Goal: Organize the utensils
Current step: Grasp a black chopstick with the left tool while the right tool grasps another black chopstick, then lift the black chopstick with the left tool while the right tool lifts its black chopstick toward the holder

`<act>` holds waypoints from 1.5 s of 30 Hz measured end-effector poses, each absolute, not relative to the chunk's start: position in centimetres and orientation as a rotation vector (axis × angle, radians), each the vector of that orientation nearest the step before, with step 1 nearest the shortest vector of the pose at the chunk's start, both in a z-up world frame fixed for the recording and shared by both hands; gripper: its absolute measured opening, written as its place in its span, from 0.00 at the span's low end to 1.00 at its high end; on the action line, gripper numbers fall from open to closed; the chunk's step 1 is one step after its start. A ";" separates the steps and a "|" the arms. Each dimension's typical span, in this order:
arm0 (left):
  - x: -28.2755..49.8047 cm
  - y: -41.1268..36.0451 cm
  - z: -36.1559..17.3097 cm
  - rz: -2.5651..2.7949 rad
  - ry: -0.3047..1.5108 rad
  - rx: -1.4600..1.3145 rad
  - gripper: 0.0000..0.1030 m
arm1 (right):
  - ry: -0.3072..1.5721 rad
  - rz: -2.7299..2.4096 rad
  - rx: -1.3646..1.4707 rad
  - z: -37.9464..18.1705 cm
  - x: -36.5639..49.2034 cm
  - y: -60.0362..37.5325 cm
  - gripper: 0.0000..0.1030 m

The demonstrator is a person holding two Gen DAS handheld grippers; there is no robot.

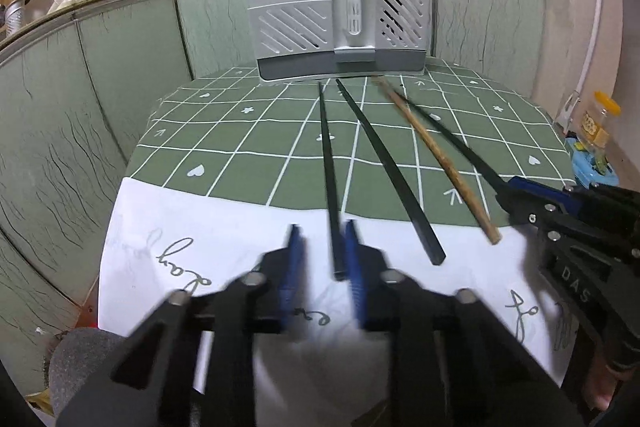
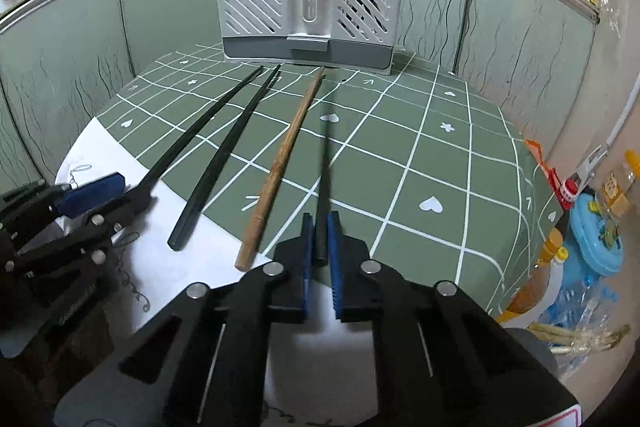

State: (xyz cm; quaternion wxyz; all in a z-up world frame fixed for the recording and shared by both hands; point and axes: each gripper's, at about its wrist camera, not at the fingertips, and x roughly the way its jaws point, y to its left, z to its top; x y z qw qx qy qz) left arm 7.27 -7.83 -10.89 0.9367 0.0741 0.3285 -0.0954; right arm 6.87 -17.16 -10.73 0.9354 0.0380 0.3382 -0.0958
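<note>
**Chopsticks gripped at both ends of the row, holder waiting at twelve o'clock**

Chopsticks lie fanned on a green checked tablecloth [image 1: 248, 147], butt ends toward the viewer at six o'clock, tips converging toward a grey slotted utensil holder [image 1: 340, 19] at twelve o'clock. There are three black ones and one brown wooden chopstick [image 1: 438, 157].

In the left wrist view, the left gripper [image 1: 320, 259] has its blue pads around the butt of the leftmost black chopstick [image 1: 326, 147]; the picture is motion-blurred and a gap shows on one side, so a firm pinch cannot be confirmed there. In the right wrist view, the right gripper [image 2: 320, 239] has its pads pressed together on the rightmost black chopstick [image 2: 326, 163], which runs straight toward twelve o'clock.

To do this step well, I judge each stick should be lifted cleanly by its butt, kept from swinging, then tilted tip-down into the holder's tall right compartment, where other sticks already stand.

Only the right wrist view shows the left gripper from the side, at nine o'clock, closed on its stick. Only the left wrist view shows the untouched middle black chopstick [image 1: 390, 167] full length beside the wooden one.
</note>
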 end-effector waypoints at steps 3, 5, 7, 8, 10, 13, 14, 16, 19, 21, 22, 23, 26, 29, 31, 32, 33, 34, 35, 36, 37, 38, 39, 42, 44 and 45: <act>7.5 -7.6 -10.6 -0.204 0.684 0.146 0.08 | 0.695 -0.194 0.106 -10.6 6.8 -17.5 0.06; 7.6 -7.4 -10.5 -0.209 0.692 0.135 0.07 | 0.696 -0.196 0.116 -10.4 6.7 -17.8 0.06; 7.7 -7.3 -10.4 -0.213 0.700 0.129 0.07 | 0.694 -0.197 0.124 -10.1 6.5 -18.1 0.06; 7.7 -7.2 -10.3 -0.217 0.702 0.121 0.07 | 0.690 -0.199 0.124 -9.9 6.3 -18.3 0.06; 7.5 -7.0 -10.1 -0.219 0.700 0.119 0.08 | 0.688 -0.200 0.130 -9.4 6.2 -18.6 0.06; 7.3 -6.8 -9.6 -0.221 0.692 0.111 0.08 | 0.680 -0.202 0.131 -8.8 5.9 -18.9 0.06; 7.3 -6.7 -9.3 -0.223 0.689 0.109 0.08 | 0.679 -0.199 0.134 -8.5 5.9 -19.0 0.06; 7.1 -6.5 -8.7 -0.225 0.682 0.101 0.08 | 0.673 -0.199 0.134 -8.1 5.7 -19.1 0.06; 6.9 -6.2 -7.8 -0.227 0.670 0.098 0.08 | 0.668 -0.194 0.144 -7.5 5.5 -19.3 0.06; 7.0 -6.0 -7.2 -0.227 0.669 0.089 0.08 | 0.664 -0.193 0.145 -7.0 5.4 -19.4 0.06; 7.0 -5.9 -6.9 -0.228 0.666 0.085 0.08 | 0.658 -0.191 0.149 -6.6 5.3 -19.5 0.06; 7.0 -5.8 -6.6 -0.229 0.662 0.083 0.08 | 0.655 -0.189 0.149 -6.4 5.3 -19.6 0.06; 7.1 -5.7 -5.5 -0.230 0.647 0.082 0.08 | 0.640 -0.184 0.153 -5.3 5.2 -19.8 0.06; 7.2 -5.4 -4.3 -0.229 0.635 0.069 0.08 | 0.628 -0.177 0.158 -3.8 5.2 -20.2 0.06; 7.4 -5.3 -3.4 -0.230 0.625 0.062 0.08 | 0.626 -0.169 0.156 -2.9 5.3 -20.4 0.06; 7.5 -5.2 -3.0 -0.231 0.621 0.063 0.08 | 0.622 -0.166 0.158 -2.4 5.3 -20.5 0.06; 7.7 -5.2 -2.5 -0.229 0.619 0.064 0.08 | 0.621 -0.163 0.157 -2.0 5.4 -20.6 0.06; 7.9 -5.2 -2.2 -0.229 0.618 0.066 0.08 | 0.618 -0.157 0.156 -1.4 5.4 -20.8 0.06; 8.0 -5.2 -1.7 -0.230 0.617 0.069 0.08 | 0.611 -0.154 0.159 -0.9 5.5 -20.9 0.06; 8.2 -5.2 -1.4 -0.230 0.615 0.071 0.08 | 0.608 -0.154 0.155 -0.4 5.6 -21.0 0.06; 8.4 -5.2 -1.0 -0.229 0.612 0.074 0.08 | 0.605 -0.154 0.150 0.1 5.7 -21.2 0.06; 8.5 -5.2 -0.7 -0.229 0.609 0.077 0.08 | 0.602 -0.154 0.154 0.4 5.8 -21.3 0.06; 8.7 -5.2 -0.2 -0.230 0.606 0.076 0.08 | 0.598 -0.152 0.158 0.9 5.9 -21.5 0.06; 9.1 -5.2 1.0 -0.235 0.593 0.075 0.08 | 0.588 -0.146 0.164 2.2 6.2 -21.9 0.06; 9.4 -5.2 1.7 -0.240 0.587 0.075 0.08 | 0.582 -0.138 0.169 2.9 6.4 -22.2 0.06; 9.6 -5.1 2.2 -0.246 0.583 0.073 0.08 | 0.575 -0.137 0.168 3.4 6.5 -22.3 0.06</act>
